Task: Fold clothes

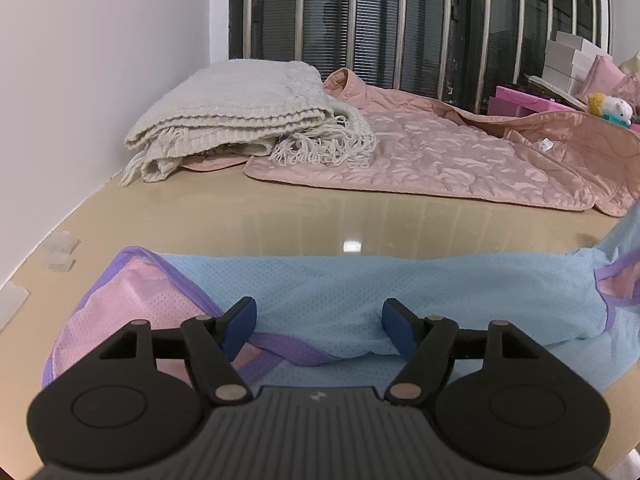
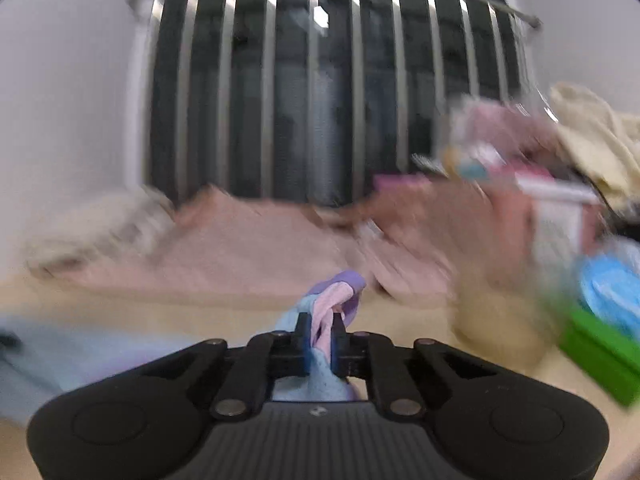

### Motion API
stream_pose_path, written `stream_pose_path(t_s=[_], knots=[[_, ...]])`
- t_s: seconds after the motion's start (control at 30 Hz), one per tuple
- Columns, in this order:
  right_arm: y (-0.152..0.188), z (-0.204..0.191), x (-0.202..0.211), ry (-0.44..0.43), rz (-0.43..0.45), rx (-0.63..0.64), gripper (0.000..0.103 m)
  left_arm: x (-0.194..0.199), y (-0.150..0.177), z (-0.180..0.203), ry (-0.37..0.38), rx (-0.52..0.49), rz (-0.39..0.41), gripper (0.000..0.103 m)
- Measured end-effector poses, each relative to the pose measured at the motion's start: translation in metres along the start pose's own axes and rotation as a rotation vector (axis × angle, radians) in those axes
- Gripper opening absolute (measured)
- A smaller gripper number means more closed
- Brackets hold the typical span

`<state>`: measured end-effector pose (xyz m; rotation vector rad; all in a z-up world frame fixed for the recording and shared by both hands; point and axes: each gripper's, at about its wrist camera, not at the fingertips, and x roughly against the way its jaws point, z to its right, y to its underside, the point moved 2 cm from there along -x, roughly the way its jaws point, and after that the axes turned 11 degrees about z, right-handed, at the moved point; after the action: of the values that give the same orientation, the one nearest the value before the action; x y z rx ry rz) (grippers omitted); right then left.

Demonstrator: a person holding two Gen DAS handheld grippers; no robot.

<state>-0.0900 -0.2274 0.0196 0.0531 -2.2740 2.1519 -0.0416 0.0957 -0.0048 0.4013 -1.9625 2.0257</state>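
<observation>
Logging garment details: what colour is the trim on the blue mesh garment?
Purple trim, clearest in the left wrist view.

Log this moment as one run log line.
left gripper: open over blue mesh garment | right gripper: shut on garment's purple-trimmed edge | fold unfinished

No legible text anywhere (right view perhaps too blurred)
</observation>
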Motion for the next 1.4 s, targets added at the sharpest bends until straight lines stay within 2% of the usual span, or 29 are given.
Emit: stream_pose_path(t_s=[0.1, 0.23, 0.37, 0.47, 0.53, 0.57, 0.67, 0.77, 0.8, 0.83, 0.87, 0.93, 1.0, 1.07, 1.13, 1.17, 1.27, 1.3, 1.33, 1.37, 1.4], knots=[[-0.016, -0.040, -0.006, -0.125, -0.003, -0.107, 0.008, 0.016, -0.008, -0.016, -0.002, 0.119, 0.024, 0.071], [0.010, -0.111, -0.019, -0.217, -0.081, -0.187, 0.008, 0.051, -0.017, -0.044, -0.070, 0.265, 0.099, 0.072], [0.041, -0.150, -0.034, -0.218, -0.192, -0.315, 0.009, 0.072, -0.017, -0.055, -0.119, 0.239, 0.125, 0.072], [0.056, -0.163, -0.036, -0.211, -0.233, -0.294, 0.016, 0.075, -0.012, -0.058, -0.135, 0.237, 0.119, 0.072], [0.054, -0.168, -0.025, -0.256, -0.210, -0.216, 0.044, 0.074, -0.008, -0.059, -0.142, 0.242, 0.111, 0.072], [0.049, -0.166, -0.018, -0.275, -0.186, -0.198, 0.047, 0.074, -0.005, -0.059, -0.146, 0.245, 0.106, 0.072], [0.031, -0.142, 0.013, -0.292, -0.053, -0.170, 0.047, 0.074, 0.000, -0.059, -0.151, 0.251, 0.100, 0.072], [0.022, -0.116, 0.028, -0.236, 0.016, -0.108, 0.045, 0.074, 0.003, -0.059, -0.164, 0.246, 0.100, 0.072], [0.025, -0.111, 0.025, -0.216, -0.011, -0.096, 0.037, 0.074, 0.004, -0.059, -0.177, 0.242, 0.102, 0.072], [0.028, -0.108, 0.019, -0.195, -0.051, -0.085, 0.022, 0.075, 0.006, -0.060, -0.197, 0.239, 0.104, 0.072], [0.035, -0.106, 0.010, -0.199, -0.115, -0.096, 0.017, 0.077, 0.007, -0.061, -0.222, 0.239, 0.108, 0.072], [0.051, -0.114, -0.006, -0.232, -0.233, -0.071, 0.016, 0.081, 0.009, -0.065, -0.303, 0.253, 0.116, 0.072], [0.044, -0.128, -0.005, -0.245, -0.201, 0.029, 0.017, 0.089, 0.011, -0.070, -0.374, 0.253, 0.127, 0.072], [0.020, -0.130, -0.006, -0.316, -0.156, 0.014, 0.017, 0.098, 0.014, -0.075, -0.430, 0.244, 0.134, 0.073], [-0.007, -0.138, -0.017, -0.388, -0.129, 0.057, 0.036, 0.103, 0.020, -0.082, -0.507, 0.240, 0.124, 0.078], [-0.019, -0.145, -0.027, -0.433, -0.133, 0.103, 0.039, 0.103, 0.023, -0.083, -0.515, 0.238, 0.114, 0.078], [-0.043, -0.189, -0.074, -0.643, -0.234, 0.259, 0.040, 0.104, 0.029, -0.084, -0.539, 0.232, 0.083, 0.077], [-0.045, -0.207, -0.091, -0.725, -0.292, 0.277, 0.040, 0.103, 0.031, -0.085, -0.542, 0.231, 0.074, 0.077], [-0.044, -0.226, -0.109, -0.811, -0.355, 0.284, 0.040, 0.103, 0.031, -0.084, -0.533, 0.230, 0.067, 0.075], [-0.044, -0.245, -0.126, -0.896, -0.418, 0.292, 0.040, 0.102, 0.031, -0.084, -0.523, 0.230, 0.060, 0.067], [-0.042, -0.261, -0.139, -0.946, -0.454, 0.320, 0.038, 0.101, 0.032, -0.083, -0.515, 0.227, 0.052, 0.061]])
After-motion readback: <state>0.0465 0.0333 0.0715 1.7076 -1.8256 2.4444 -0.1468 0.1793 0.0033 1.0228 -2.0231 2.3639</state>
